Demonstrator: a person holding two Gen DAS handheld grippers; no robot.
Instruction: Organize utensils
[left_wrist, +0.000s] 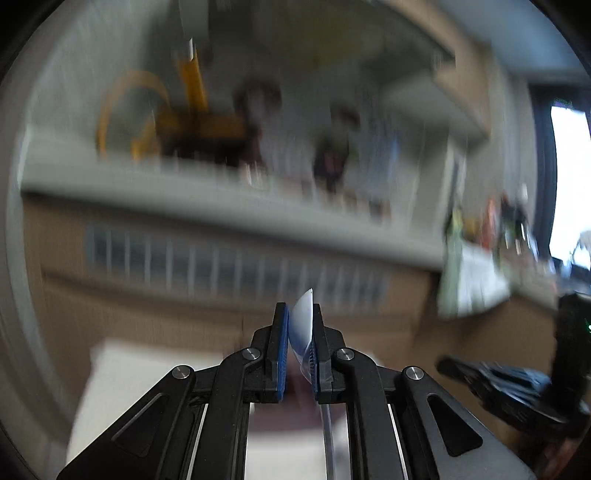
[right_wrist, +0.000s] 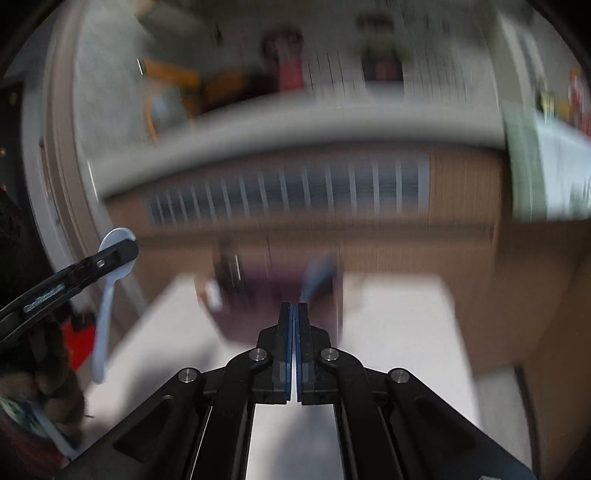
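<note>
My left gripper (left_wrist: 300, 332) is shut on a white plastic spoon (left_wrist: 303, 325), gripping its bowl; the handle hangs down below the fingers. The right wrist view shows the same spoon (right_wrist: 107, 295) at far left, held up in the air by the left gripper (right_wrist: 122, 251). My right gripper (right_wrist: 295, 321) is shut, with only a thin pale sliver between its pads; I cannot tell what it is. Ahead of it a blurred dark purple container (right_wrist: 273, 295) stands on the white surface (right_wrist: 399, 325), with a pale utensil (right_wrist: 317, 277) sticking up from it.
Both views are heavily motion-blurred. A wooden cabinet with a slatted vent (right_wrist: 288, 195) and a grey counter (right_wrist: 295, 129) lie ahead, with bottles and yellow items on top. The right gripper shows at the right of the left wrist view (left_wrist: 509, 384).
</note>
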